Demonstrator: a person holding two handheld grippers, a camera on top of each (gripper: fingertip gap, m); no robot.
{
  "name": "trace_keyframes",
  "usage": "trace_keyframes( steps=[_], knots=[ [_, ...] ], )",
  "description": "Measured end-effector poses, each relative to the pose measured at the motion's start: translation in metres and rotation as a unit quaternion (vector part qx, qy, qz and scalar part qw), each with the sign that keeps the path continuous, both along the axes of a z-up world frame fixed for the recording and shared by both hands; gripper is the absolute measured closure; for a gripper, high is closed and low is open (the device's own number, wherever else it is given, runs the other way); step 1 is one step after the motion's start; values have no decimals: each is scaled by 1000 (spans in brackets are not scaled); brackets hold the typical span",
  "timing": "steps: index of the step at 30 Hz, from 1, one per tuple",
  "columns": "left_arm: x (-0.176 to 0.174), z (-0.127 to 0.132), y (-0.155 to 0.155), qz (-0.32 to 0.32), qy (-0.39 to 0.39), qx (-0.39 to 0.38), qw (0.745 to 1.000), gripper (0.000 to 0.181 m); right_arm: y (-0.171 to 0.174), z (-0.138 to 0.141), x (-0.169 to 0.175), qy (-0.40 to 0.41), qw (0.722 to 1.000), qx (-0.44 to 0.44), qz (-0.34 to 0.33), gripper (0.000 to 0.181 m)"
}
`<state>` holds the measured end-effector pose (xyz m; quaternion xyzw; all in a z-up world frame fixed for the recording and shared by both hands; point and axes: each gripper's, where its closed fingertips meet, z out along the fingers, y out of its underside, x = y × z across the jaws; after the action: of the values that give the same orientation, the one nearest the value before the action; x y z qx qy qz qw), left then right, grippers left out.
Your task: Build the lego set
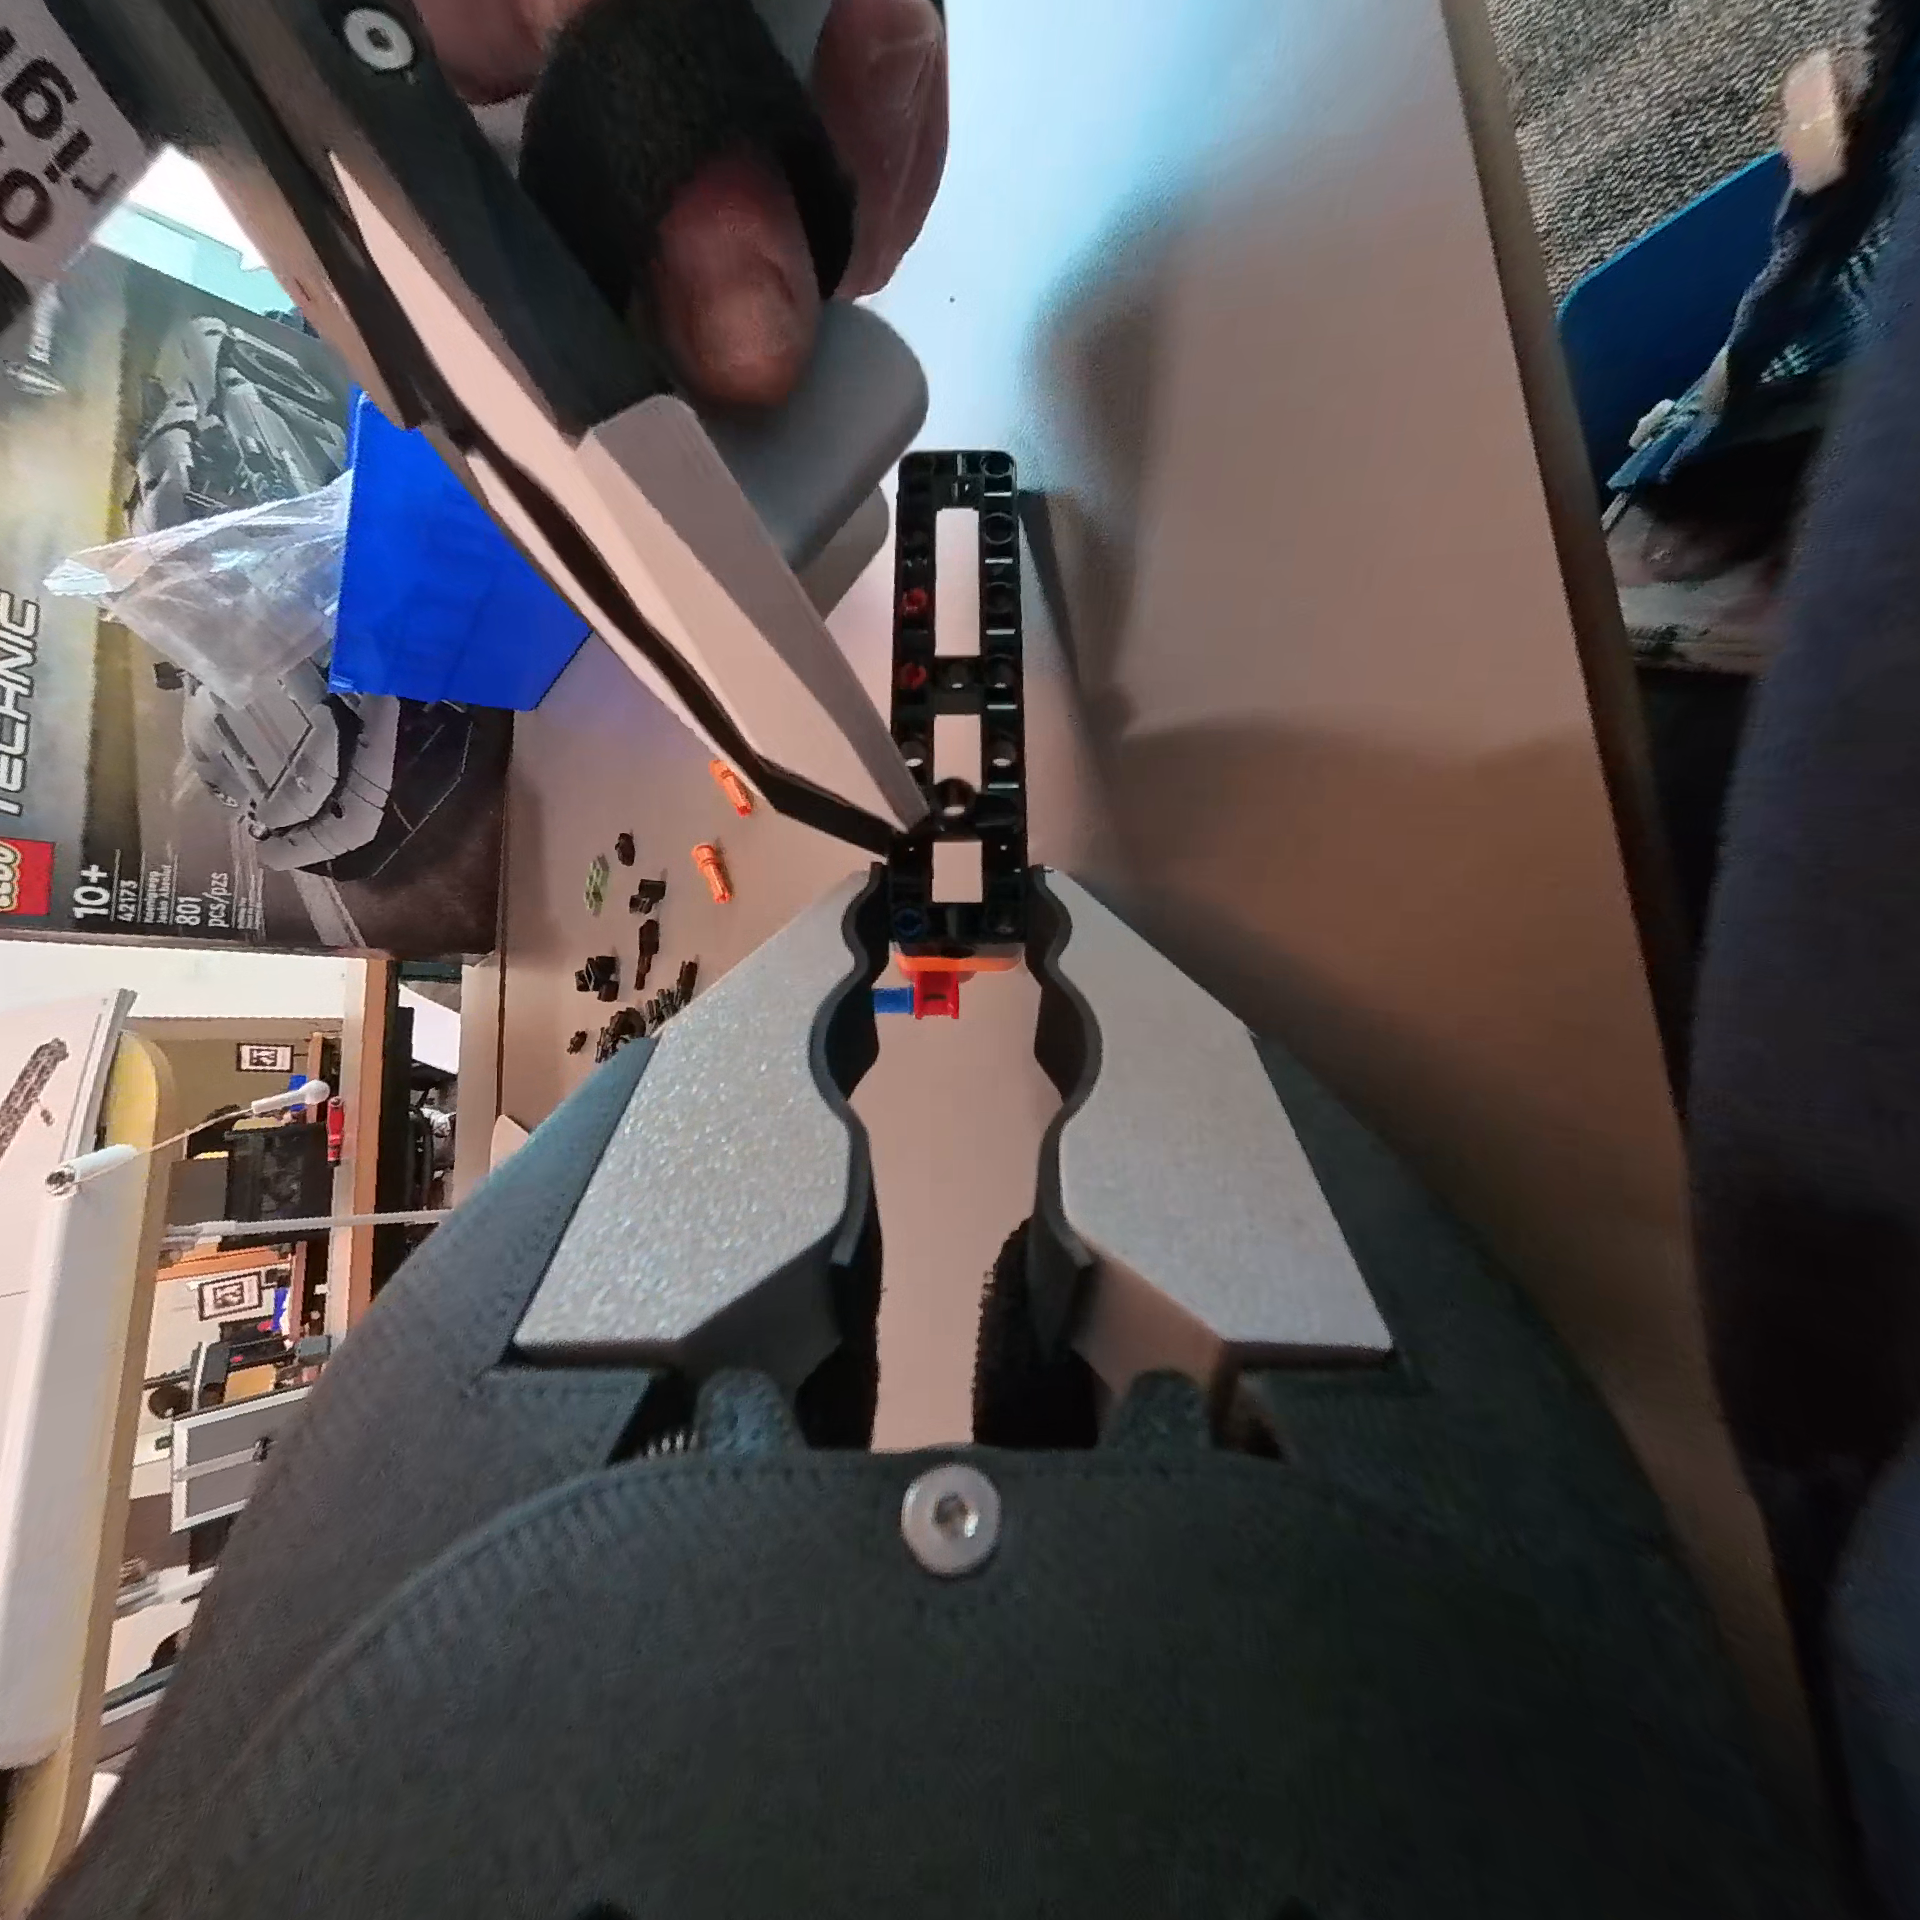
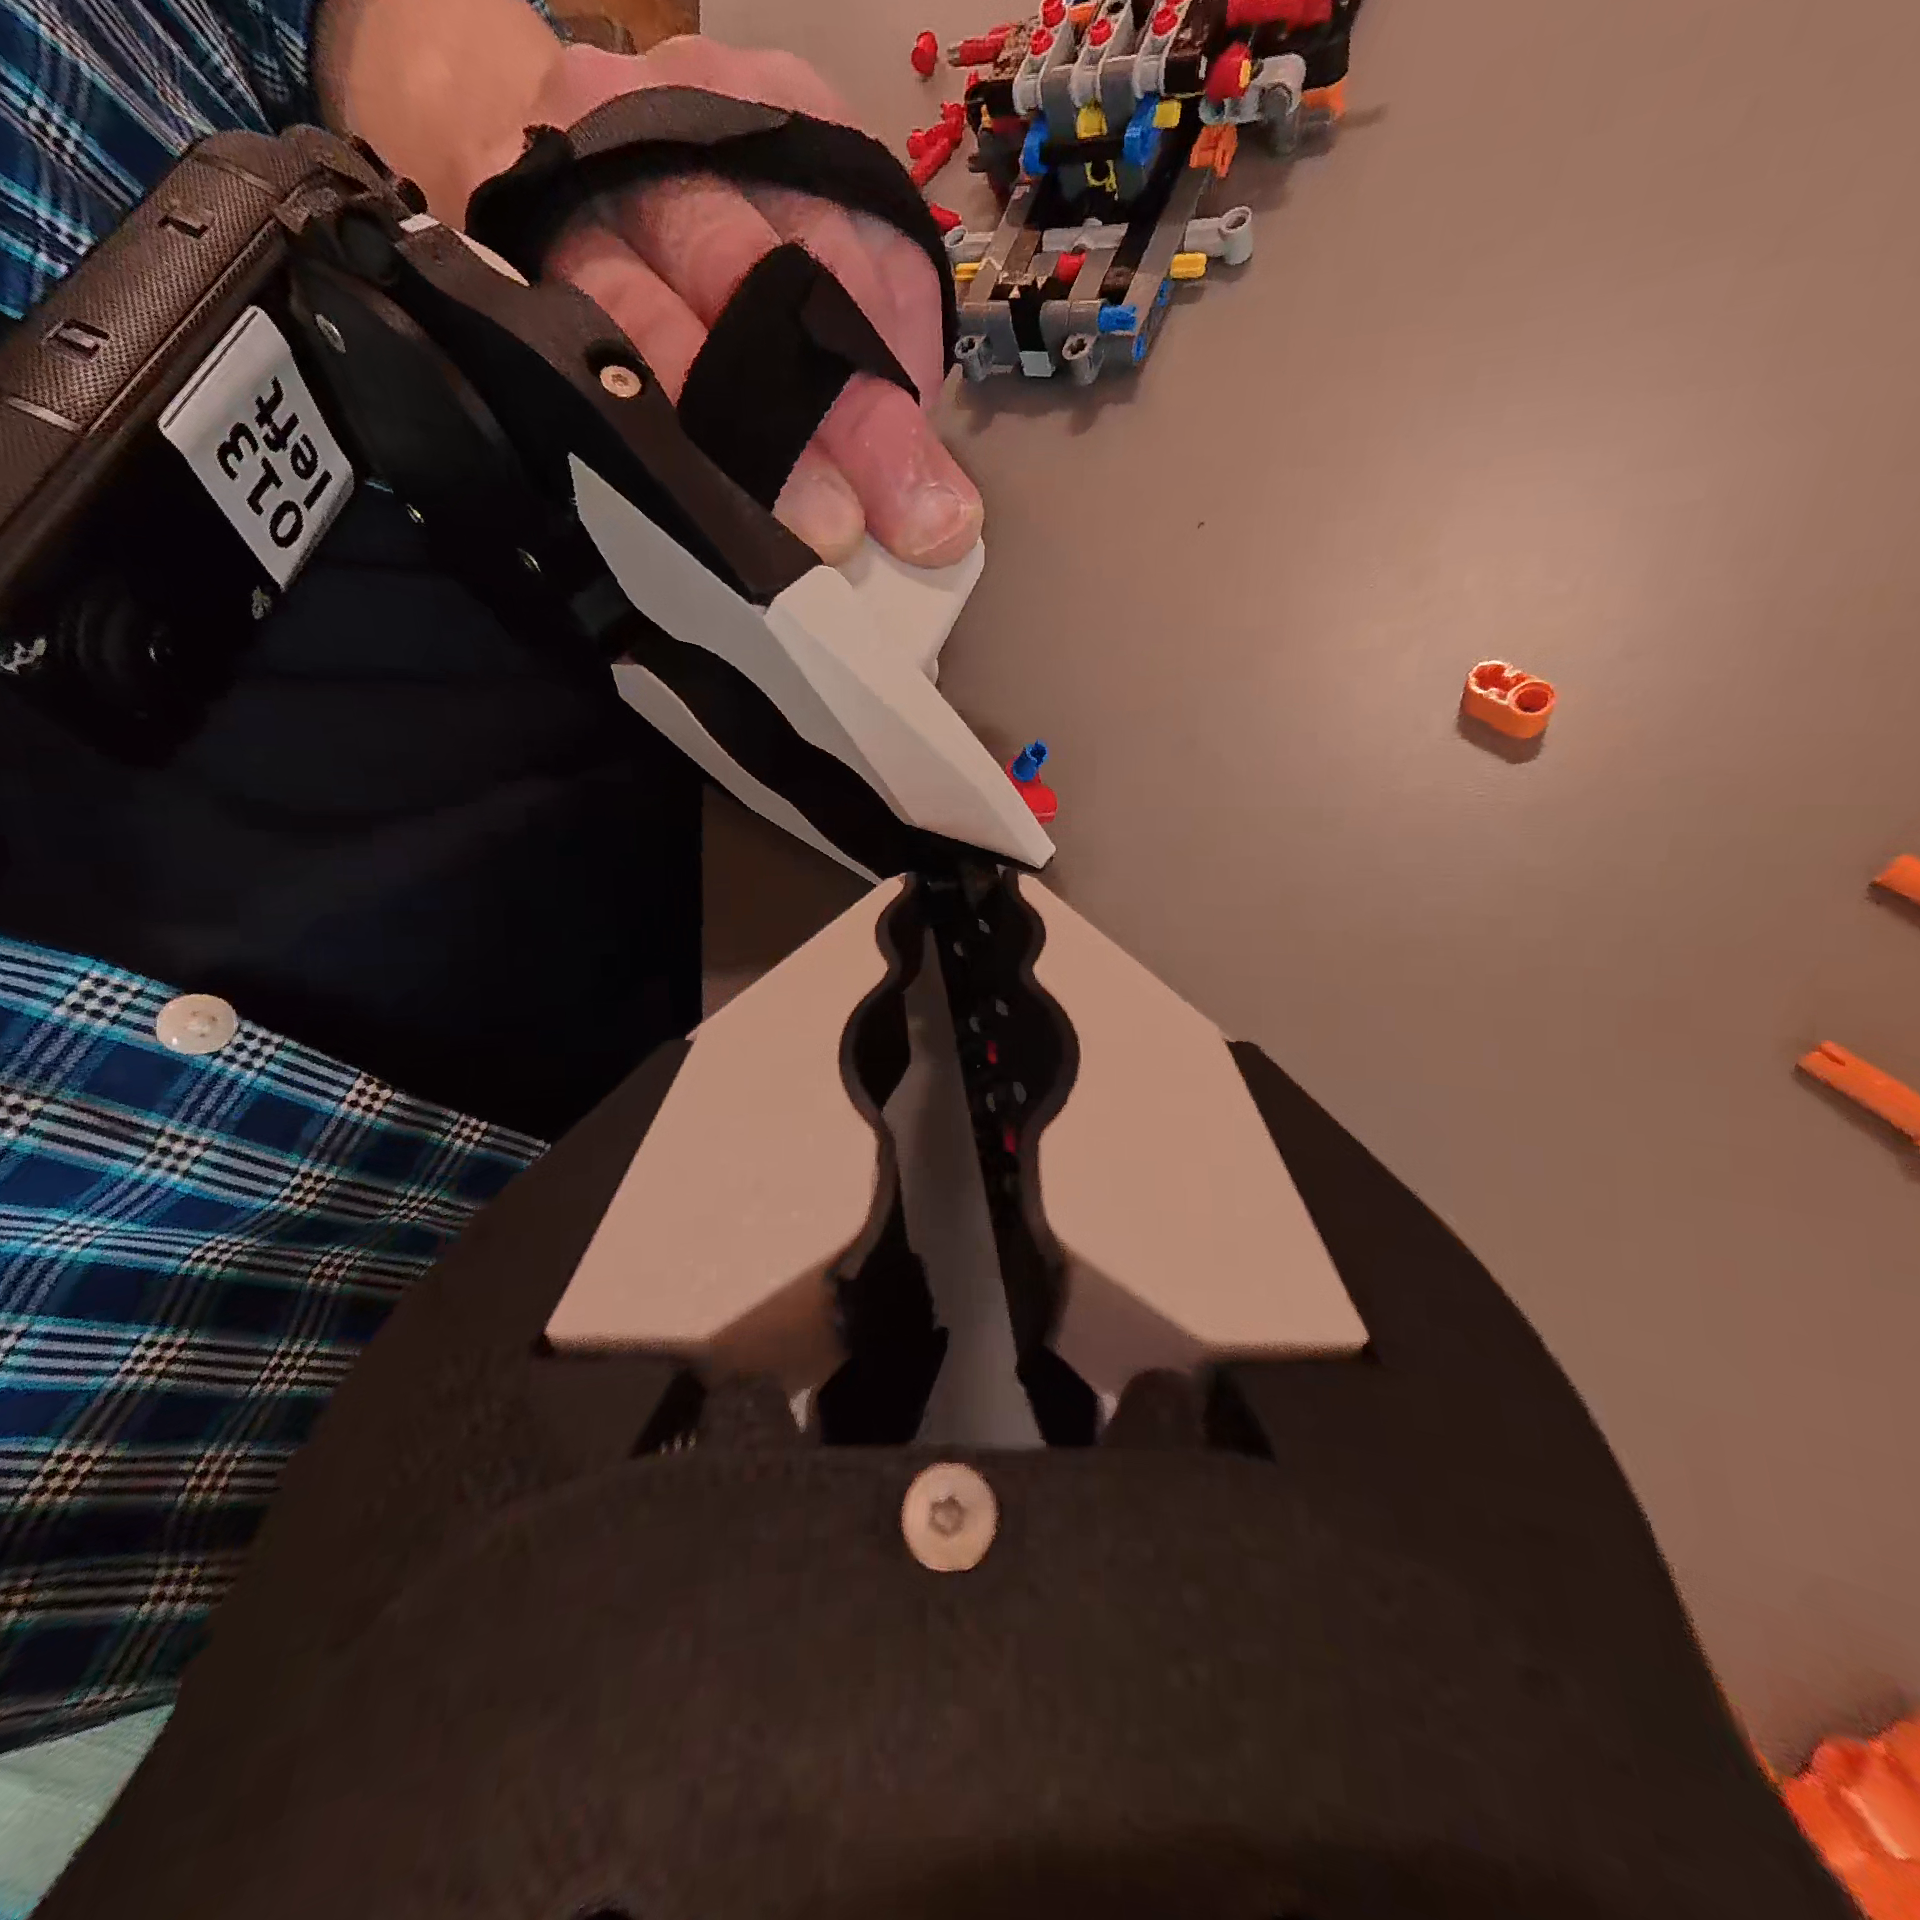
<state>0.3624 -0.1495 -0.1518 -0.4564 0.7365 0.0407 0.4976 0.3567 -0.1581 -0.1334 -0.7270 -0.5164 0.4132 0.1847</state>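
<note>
Clamping the black frame [image 1: 958,686] end at its 6 o'clock, left gripper [image 1: 954,914]; right gripper [image 2: 961,883], jaws closed, pinches at 9 o'clock.

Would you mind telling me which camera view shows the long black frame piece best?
The left wrist view shows it best: the black frame faces the camera flat, so its holes, open windows and red pins are all visible, with one end between the left tool. The right wrist view shows it only edge-on, a dark strip inside the right tool.
</note>
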Motion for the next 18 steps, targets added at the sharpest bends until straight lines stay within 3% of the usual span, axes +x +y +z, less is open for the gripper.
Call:
trace_keyframes(
  steps=[9, 10, 11, 14, 18],
  knots=[
    [-2, 0, 7, 26, -4, -42, 999, 156, 10, 0, -2, -27, 999, 27, -37, 172],
    [-2, 2, 8, 32, -7, -49, 998, 156, 14, 6, -4, -17, 998, 33, -48, 158],
    [-2, 4, 8, 38, -13, -74, 996, 156, 17, 17, -5, 6, 997, 40, -61, 150],
    [-6, 8, 15, 70, -47, -189, 978, 156, 19, 27, 0, -4, 992, 101, -74, 150],
    [-8, 22, 14, 76, -95, -347, 930, 156, 18, 31, 1, -17, 981, 178, -81, 153]
  ],
)
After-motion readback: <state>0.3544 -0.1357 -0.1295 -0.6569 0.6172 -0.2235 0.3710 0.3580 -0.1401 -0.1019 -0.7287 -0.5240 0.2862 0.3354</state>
